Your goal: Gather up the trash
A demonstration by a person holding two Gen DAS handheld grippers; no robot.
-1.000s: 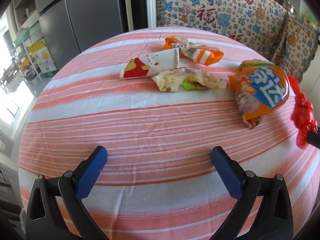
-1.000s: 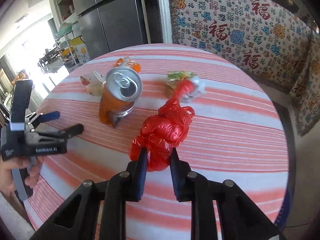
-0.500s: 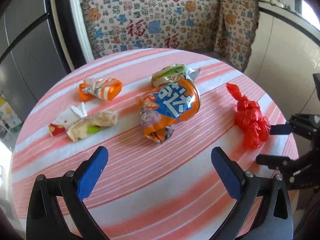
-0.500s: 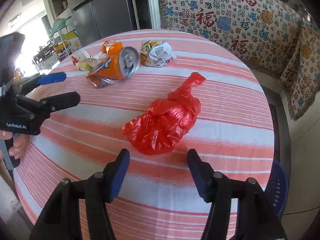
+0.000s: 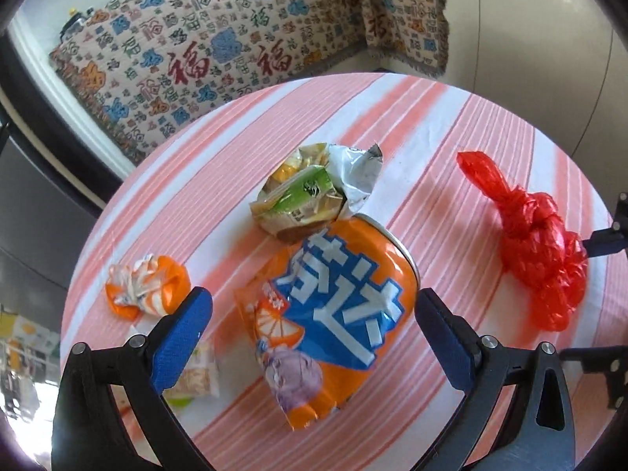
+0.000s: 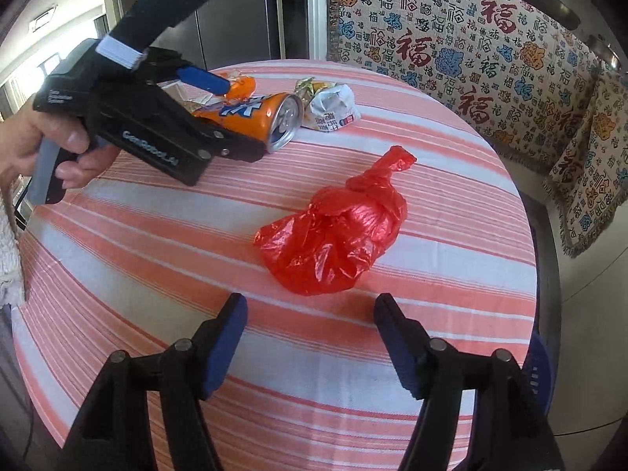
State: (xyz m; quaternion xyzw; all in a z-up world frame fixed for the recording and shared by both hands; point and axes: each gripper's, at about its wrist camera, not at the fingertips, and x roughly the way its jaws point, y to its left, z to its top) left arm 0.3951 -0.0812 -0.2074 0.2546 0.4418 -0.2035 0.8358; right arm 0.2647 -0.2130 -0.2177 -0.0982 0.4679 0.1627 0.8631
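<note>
Glossy metal can (image 5: 337, 306), crinkled plastic bag (image 6: 333, 235), woven cloth tablecloth (image 6: 157, 259)

- A home's dining corner beside the kitchen.
- Round table (image 6: 451, 212) under a pink-striped cloth.
- Patterned woven throw (image 6: 451, 39) draped over the seating behind.
- Steel refrigerator (image 6: 235, 19) stands close by.
- Snack wrappers (image 5: 310, 192) litter the tabletop.

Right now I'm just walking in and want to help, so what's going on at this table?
A person is clearing trash with a gripper in each hand. The left gripper is open around a crushed orange can, not yet gripping it. The right gripper is opening, empty, just short of a knotted red bag lying on the striped tablecloth.
</note>
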